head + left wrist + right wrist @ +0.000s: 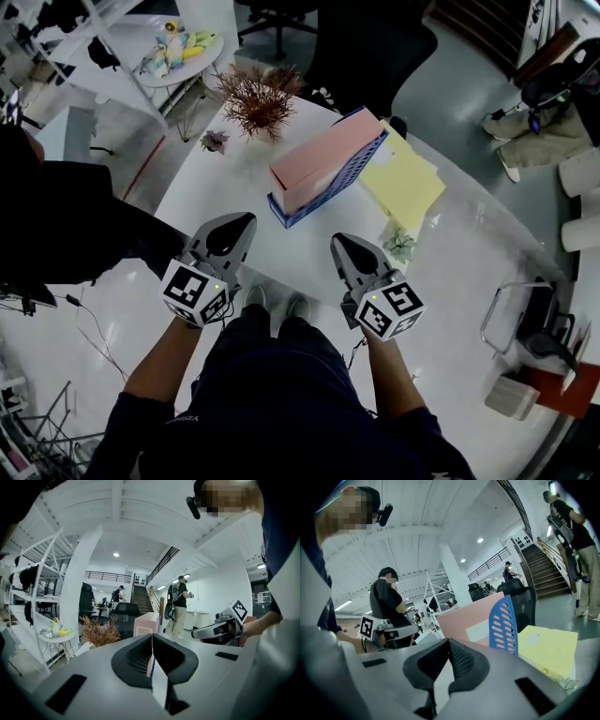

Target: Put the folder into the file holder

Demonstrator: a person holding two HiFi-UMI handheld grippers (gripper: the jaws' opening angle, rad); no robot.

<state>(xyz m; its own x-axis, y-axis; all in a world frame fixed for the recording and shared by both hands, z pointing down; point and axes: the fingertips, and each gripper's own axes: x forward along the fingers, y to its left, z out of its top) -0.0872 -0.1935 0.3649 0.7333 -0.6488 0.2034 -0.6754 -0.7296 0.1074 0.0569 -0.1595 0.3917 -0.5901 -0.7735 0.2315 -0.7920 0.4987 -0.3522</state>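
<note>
Open closed, empty left gripper (238,222) and right gripper (343,243), then pinch flat yellow paper folder (409,184) right of blue slotted file holder (330,184).

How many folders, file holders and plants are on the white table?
Folders: 2, the pink folder and the yellow folder
File holders: 1, the blue file holder
Plants: 3, the dry brown bush, the small greyish plant and the small green plant
Total: 6
</note>
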